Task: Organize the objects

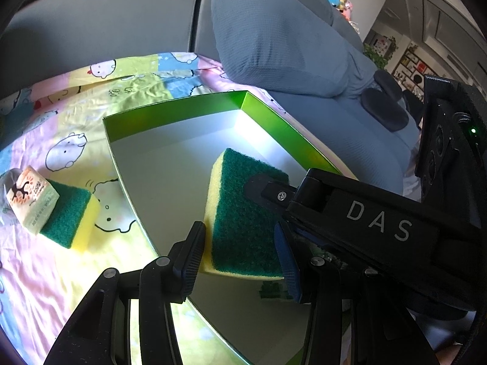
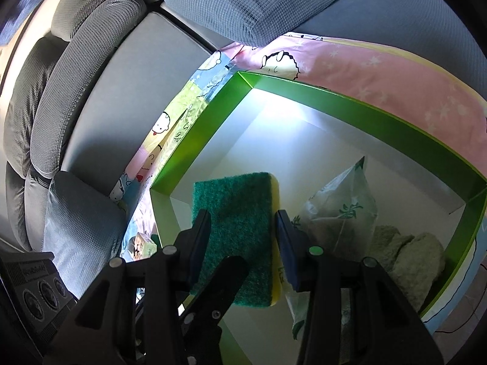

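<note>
A green-and-yellow sponge (image 1: 243, 213) is held over the white floor of a green-walled box (image 1: 176, 106). My left gripper (image 1: 240, 255) is shut on the sponge's near end. My right gripper (image 2: 243, 234) straddles the same sponge (image 2: 234, 213) from the other side, its pads at the sponge's edges. One of its fingers (image 1: 268, 191) lies across the sponge top in the left wrist view. A second sponge (image 1: 70, 216) lies on the cartoon sheet left of the box, under a small paper packet (image 1: 30, 200).
Inside the box (image 2: 365, 112) lie a clear plastic bag (image 2: 344, 210) and pale green cloths (image 2: 408, 252) at the right. The patterned sheet (image 1: 76, 115) covers a grey sofa with cushions (image 1: 274, 30) behind the box.
</note>
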Demonstrator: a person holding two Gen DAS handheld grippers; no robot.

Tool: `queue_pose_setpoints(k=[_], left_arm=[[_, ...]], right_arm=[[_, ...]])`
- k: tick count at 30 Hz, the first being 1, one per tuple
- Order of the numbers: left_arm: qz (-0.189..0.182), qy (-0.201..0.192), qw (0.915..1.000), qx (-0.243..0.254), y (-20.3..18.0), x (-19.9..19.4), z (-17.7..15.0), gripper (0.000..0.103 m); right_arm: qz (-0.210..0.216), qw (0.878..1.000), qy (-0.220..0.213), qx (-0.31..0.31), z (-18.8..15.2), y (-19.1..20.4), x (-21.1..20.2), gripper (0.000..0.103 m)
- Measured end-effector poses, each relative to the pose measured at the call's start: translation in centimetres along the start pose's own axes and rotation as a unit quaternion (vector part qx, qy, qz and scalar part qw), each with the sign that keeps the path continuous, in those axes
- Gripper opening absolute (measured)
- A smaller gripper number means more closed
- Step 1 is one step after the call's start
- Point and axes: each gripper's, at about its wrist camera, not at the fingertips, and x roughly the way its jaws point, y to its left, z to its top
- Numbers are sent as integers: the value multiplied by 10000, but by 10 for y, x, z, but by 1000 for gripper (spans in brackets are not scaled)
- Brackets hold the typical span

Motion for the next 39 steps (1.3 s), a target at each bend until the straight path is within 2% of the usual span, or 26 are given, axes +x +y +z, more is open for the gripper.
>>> queue_pose_setpoints(k=[19,21,30,31,33,38,39], left_arm=[[-67,-77,9999,14,2,-10,-1,47],[-46,-98,9999,14,3,-14,0,51],[47,-261,9996,26,9,-40,3,53],[76,-295,9995,30,11,-44,3,55],[154,-415,9990,27,16,-56,2,66],[395,-692,9968,-67,34,-86,0,68],[474,-739,9961,-113,40,-92,-2,73]], right_arm=[[-15,9999,-141,-83,-2,3,-5,43],[1,9997,-214,-92,-3,4,-8,43],[10,9992,-395,-111,-4,7,-17,53],[6,9991,-413,-124,-4,8,-18,56],[-2,9988,-455,-167,-6,10,-20,58],[48,9979,-532,-371,-10,24,-25,68],[44,9977,-546,-411,-11,26,-26,68]])
